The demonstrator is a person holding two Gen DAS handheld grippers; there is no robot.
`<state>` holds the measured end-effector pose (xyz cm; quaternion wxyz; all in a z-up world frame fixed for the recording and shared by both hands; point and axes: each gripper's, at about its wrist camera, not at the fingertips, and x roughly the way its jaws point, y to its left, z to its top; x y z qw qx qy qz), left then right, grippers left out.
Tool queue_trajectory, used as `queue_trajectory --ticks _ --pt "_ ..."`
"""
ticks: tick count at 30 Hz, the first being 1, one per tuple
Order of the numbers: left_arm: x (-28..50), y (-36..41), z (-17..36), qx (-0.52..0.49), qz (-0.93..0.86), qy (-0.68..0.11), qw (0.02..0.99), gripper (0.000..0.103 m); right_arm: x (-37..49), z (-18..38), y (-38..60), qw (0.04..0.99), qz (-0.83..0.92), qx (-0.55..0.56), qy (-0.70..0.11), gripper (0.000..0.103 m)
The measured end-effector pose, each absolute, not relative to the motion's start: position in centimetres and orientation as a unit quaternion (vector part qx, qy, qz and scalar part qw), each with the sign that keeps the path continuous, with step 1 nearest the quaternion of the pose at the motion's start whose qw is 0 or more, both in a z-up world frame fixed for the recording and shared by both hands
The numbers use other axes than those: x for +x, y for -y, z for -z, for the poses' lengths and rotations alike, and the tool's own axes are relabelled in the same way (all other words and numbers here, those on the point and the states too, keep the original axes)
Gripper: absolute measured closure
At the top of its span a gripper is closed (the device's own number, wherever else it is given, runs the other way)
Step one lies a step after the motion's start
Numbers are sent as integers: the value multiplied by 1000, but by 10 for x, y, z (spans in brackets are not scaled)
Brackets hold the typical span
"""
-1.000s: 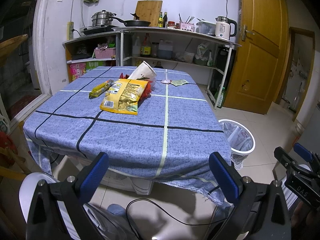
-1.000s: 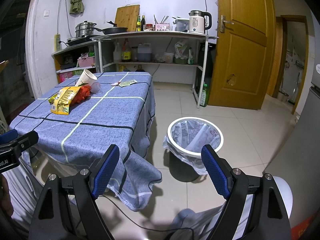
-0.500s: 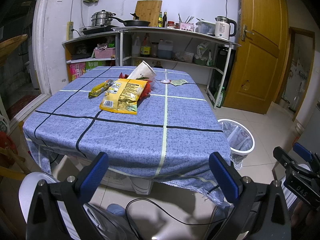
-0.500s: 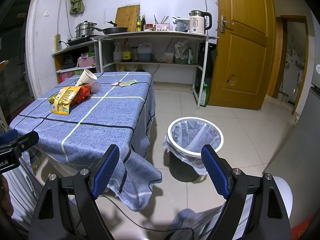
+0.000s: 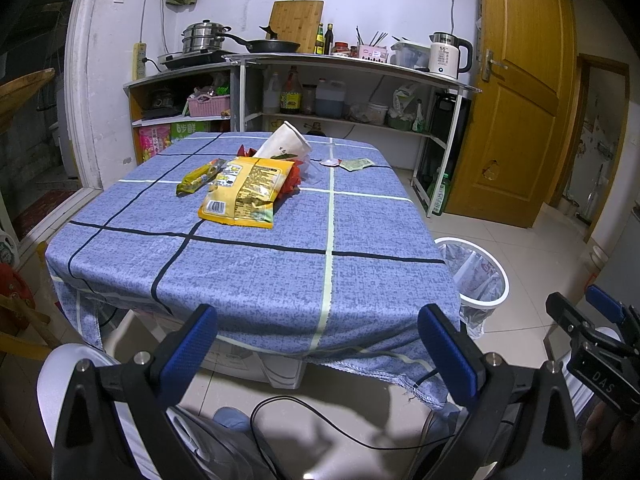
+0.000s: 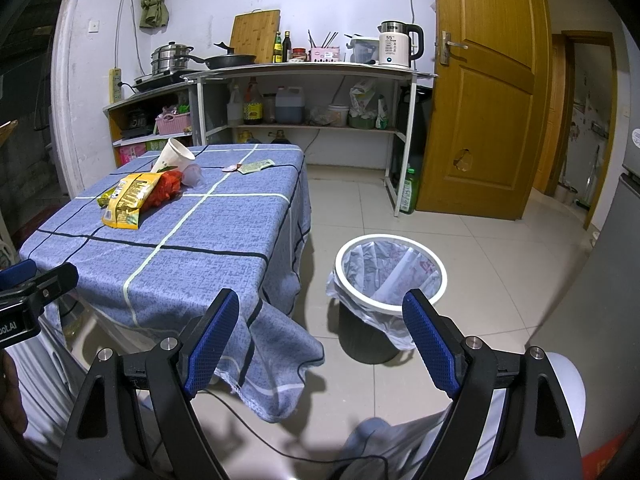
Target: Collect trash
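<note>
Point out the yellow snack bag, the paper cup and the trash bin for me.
yellow snack bag (image 5: 246,190): left wrist view, middle of its printed face.
paper cup (image 5: 286,145): left wrist view, its white side wall.
trash bin (image 6: 390,308): right wrist view, near edge of its white rim.

snack bag (image 5: 244,192) on table (image 5: 256,272) | bin (image 6: 390,280) right of table

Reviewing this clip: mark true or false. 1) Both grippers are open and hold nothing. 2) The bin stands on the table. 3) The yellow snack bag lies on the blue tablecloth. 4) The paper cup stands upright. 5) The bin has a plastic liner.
1) True: left gripper and right gripper are open, empty.
2) False: the bin stands on the floor beside the table.
3) True: yellow snack bag.
4) False: the paper cup lies tilted over.
5) True.
</note>
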<state>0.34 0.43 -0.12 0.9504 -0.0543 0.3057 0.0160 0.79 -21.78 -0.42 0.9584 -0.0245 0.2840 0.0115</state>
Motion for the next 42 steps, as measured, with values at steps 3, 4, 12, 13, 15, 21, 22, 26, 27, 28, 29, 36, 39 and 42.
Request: queue_trajectory --ticks 3,4,12,13,15,21,22,26,27,28,29,36,39,42 --pt "4 -4 1 -54 -16 -306 950 2 8 4 218 958 -12 -24 -284 19" --pt "3 -4 1 -55 -16 -306 950 2 8 4 218 958 -12 -25 -284 19" --pt "2 -2 3 -55 -14 -308 950 2 10 7 215 958 -11 -25 -284 19" --pt "3 -2 3 -55 -15 -308 950 2 10 7 215 958 -11 -25 -284 19" --pt "3 -2 3 -55 -14 -308 950 2 10 7 215 959 -11 -24 -283 19" --pt "3 -2 3 -55 -14 -308 950 2 10 7 215 958 -11 -24 -284 19" --pt "3 -2 3 -55 -14 -308 950 2 10 7 215 958 -11 -24 -284 19" --pt "3 -2 3 -55 -16 -308 950 2 10 7 214 958 -13 -25 -284 19" --pt "4 -2 4 -54 -16 -309 950 1 11 8 213 958 -13 -25 -284 19" --pt "7 -3 5 -54 -16 -310 949 1 12 9 213 958 -14 -25 -284 19" --pt "9 -5 6 -54 -18 -311 949 2 13 8 213 958 -17 -23 -284 19" --pt "47 -35 3 -63 -17 -305 950 2 45 5 200 957 -56 -22 -284 19" --pt "68 -47 0 -52 -25 -298 953 2 68 3 189 954 -81 -20 -288 19" --pt "91 -61 -2 -51 -27 -292 955 2 91 -1 176 951 -109 -20 -288 19"
